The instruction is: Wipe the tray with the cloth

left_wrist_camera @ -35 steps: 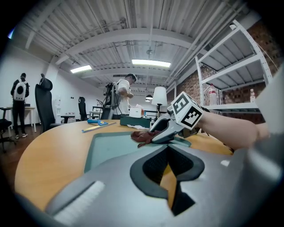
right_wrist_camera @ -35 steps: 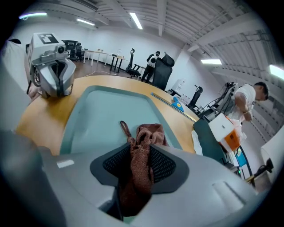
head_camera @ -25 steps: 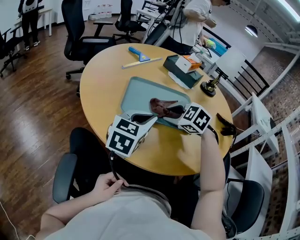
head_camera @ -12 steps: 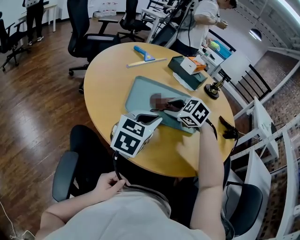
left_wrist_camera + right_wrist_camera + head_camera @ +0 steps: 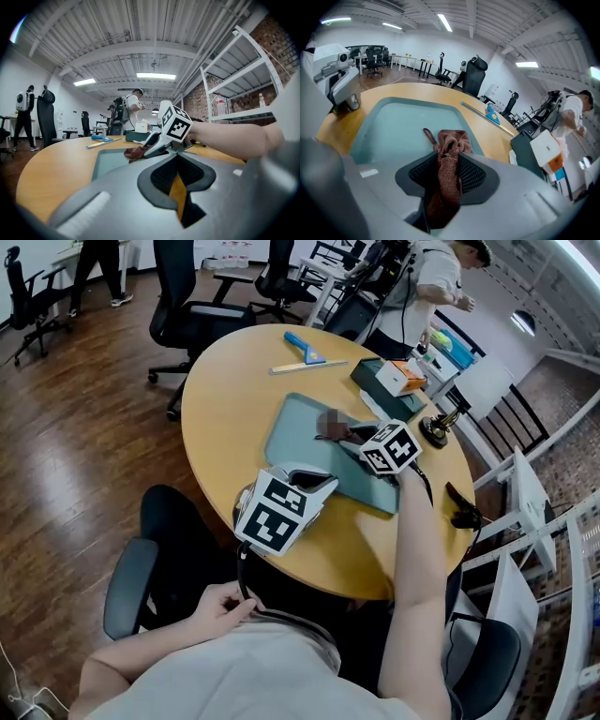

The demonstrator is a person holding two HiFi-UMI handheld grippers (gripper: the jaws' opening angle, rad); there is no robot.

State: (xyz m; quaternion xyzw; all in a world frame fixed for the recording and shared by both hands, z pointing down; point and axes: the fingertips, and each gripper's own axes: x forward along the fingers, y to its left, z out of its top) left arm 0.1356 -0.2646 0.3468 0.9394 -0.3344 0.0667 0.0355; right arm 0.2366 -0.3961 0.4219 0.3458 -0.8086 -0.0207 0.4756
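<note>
A teal tray [image 5: 295, 442] lies on the round wooden table [image 5: 220, 409]. My right gripper [image 5: 349, 437] is over the tray's far right part, shut on a brown cloth [image 5: 330, 427] that rests on the tray floor. In the right gripper view the cloth [image 5: 449, 145] bunches between the jaws and spills forward onto the tray [image 5: 403, 122]. My left gripper [image 5: 314, 480] hovers by the tray's near edge, jaws together with nothing in them. The left gripper view shows its own jaws [image 5: 177, 171], the tray [image 5: 110, 159] and the right gripper [image 5: 152, 147] with the cloth [image 5: 136, 152].
A blue squeegee [image 5: 305, 348] and a long strip [image 5: 309, 365] lie at the table's far side. A dark box with a white and orange carton [image 5: 398, 381] sits far right, beside a small stand [image 5: 438, 427]. Office chairs [image 5: 192, 320] and a person [image 5: 441, 277] are beyond.
My right gripper has slid the cloth across the tray, away from me and toward its far right part. The left gripper has stayed by the near edge.
</note>
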